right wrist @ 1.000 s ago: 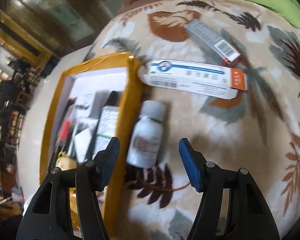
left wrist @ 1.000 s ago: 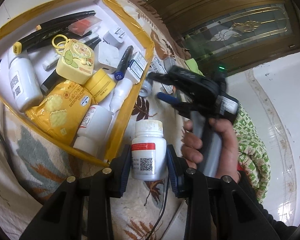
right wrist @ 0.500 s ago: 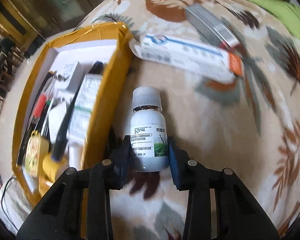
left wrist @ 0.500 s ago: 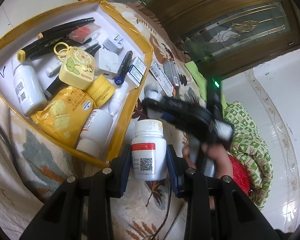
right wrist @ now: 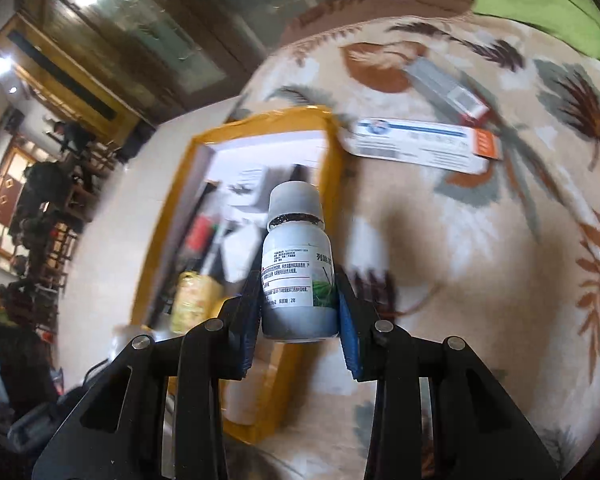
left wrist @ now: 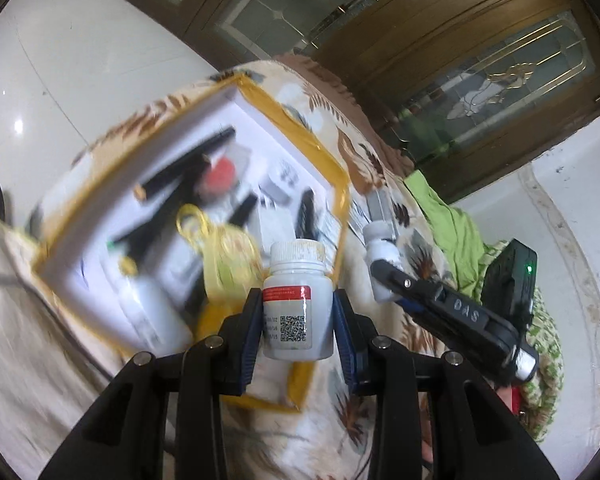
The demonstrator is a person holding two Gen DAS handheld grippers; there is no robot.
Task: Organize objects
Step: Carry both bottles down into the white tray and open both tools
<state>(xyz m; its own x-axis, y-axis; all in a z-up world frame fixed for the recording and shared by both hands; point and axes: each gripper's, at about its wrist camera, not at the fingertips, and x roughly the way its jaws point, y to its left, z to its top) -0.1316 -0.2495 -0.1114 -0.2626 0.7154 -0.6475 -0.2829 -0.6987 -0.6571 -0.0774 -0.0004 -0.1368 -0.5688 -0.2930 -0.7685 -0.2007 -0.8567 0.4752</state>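
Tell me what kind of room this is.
Probably a home living area. A leaf-patterned blanket covers the work surface, ornate wooden doors with decorative glass stand behind, and a yellow-edged box holds household odds and ends.

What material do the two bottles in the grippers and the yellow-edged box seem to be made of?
White bottle in the left gripper: probably opaque plastic, ribbed cap, glossy paper label.
Grey bottle in the right gripper: likely plastic, matte cap.
Box: apparently cardboard; shiny yellow tape on the rim.
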